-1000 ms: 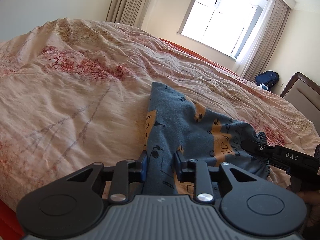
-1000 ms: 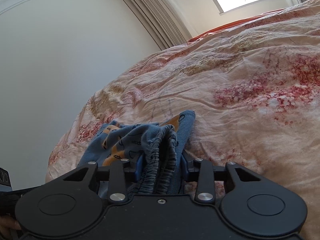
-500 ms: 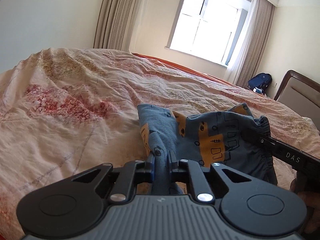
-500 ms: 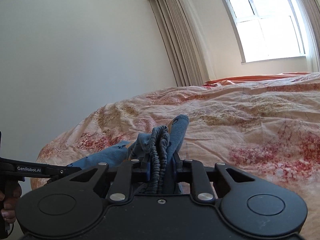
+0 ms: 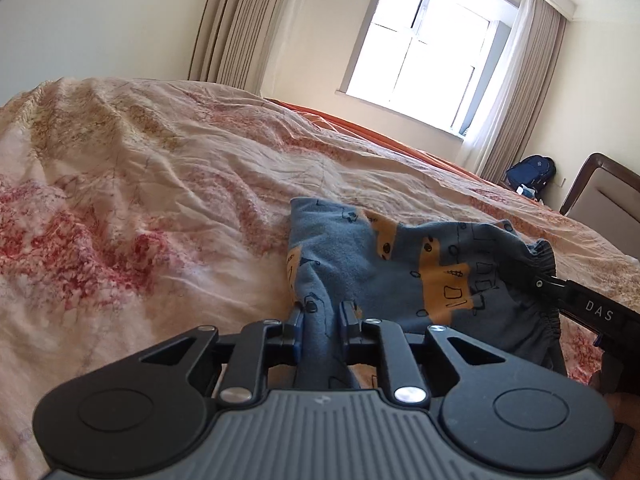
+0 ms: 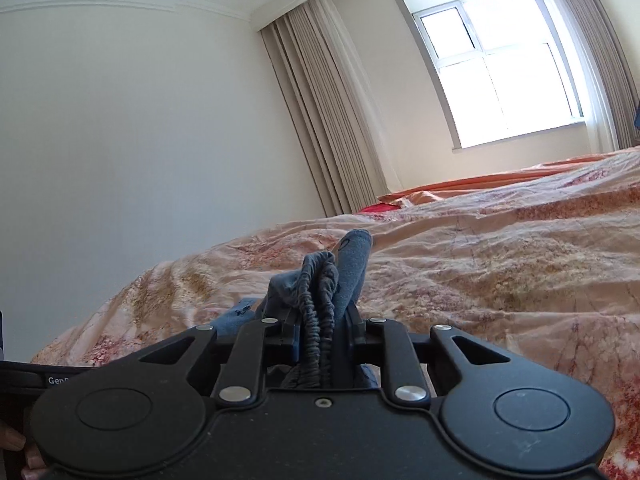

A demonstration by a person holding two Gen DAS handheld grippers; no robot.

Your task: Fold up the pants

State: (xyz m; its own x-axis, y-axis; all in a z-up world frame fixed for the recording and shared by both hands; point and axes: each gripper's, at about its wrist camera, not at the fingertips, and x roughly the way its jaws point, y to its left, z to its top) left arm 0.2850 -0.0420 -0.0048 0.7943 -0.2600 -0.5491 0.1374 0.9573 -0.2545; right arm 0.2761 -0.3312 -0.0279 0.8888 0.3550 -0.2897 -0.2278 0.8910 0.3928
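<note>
Two grippers pinch the blue pants (image 5: 404,264) just above the bed (image 5: 160,200). Left gripper (image 5: 320,316) grips a fold of cloth. Right gripper (image 6: 322,320) squeezes the stretchy waistband. Pulling apart too hard might make the cloth slip out and drop in a heap.

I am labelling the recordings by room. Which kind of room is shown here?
Most likely a bedroom: a large bed with a floral bedspread, a headboard, and a curtained window. The pants lie on the bed.
</note>
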